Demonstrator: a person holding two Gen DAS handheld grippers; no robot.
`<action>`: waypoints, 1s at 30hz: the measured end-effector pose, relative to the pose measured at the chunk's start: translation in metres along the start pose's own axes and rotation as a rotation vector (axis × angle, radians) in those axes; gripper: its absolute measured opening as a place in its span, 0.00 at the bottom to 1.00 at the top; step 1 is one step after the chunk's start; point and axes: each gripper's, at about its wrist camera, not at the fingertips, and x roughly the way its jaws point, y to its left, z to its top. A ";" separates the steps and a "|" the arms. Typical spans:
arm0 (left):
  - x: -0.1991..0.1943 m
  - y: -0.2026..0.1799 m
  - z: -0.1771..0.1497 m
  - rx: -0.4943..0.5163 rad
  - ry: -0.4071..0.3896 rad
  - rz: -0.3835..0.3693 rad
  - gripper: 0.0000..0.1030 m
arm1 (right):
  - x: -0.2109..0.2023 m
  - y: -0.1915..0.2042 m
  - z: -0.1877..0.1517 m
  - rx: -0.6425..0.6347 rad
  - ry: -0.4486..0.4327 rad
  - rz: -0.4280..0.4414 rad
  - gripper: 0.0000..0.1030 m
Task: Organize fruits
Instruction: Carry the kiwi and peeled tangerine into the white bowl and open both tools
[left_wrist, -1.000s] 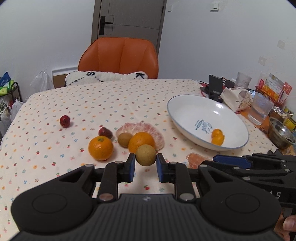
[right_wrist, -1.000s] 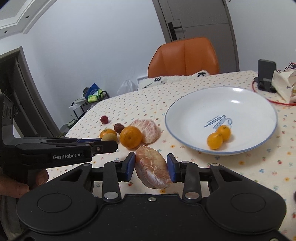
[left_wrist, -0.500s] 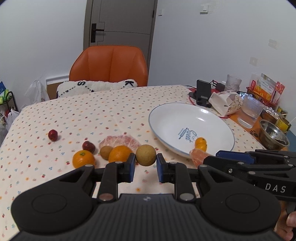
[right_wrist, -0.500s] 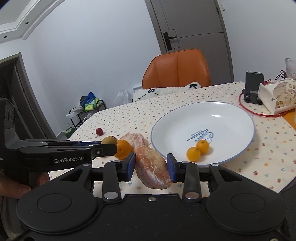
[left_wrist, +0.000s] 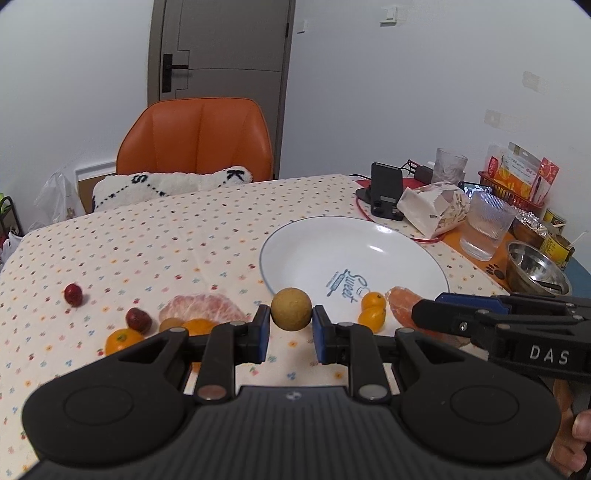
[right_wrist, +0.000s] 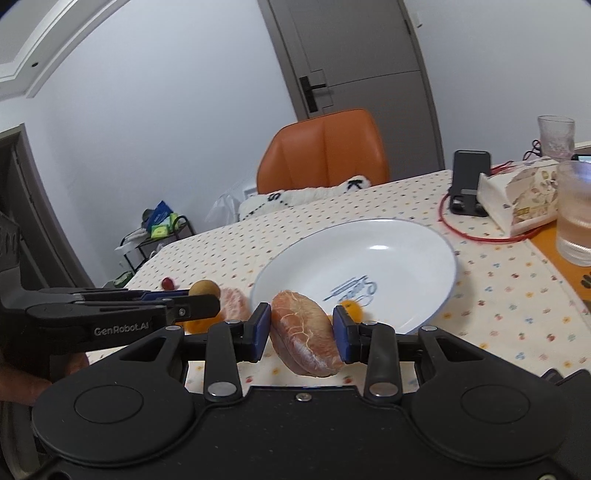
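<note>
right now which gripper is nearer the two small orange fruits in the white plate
Right. The right gripper, holding a peeled pomelo wedge, sits beside the small orange fruits at the plate rim; the left gripper hangs farther left.

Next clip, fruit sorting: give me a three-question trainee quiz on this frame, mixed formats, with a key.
1. True or false: the left tongs are shut on a round brown fruit.
2. Multiple choice: what do the right tongs hold? A) an orange B) a peeled pomelo segment C) a red date
3. Fill in: the white plate already holds two small ____ fruits.

Key: 1 true; 2 B; 3 orange.
</note>
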 end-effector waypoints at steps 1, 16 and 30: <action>0.002 -0.001 0.001 0.003 0.000 -0.002 0.22 | 0.001 -0.003 0.001 0.003 -0.002 -0.006 0.33; 0.047 -0.023 0.014 0.032 0.026 -0.033 0.22 | 0.021 -0.043 0.010 0.054 -0.016 -0.060 0.33; 0.064 -0.027 0.020 0.027 0.061 -0.014 0.26 | 0.030 -0.056 0.011 0.079 -0.025 -0.074 0.34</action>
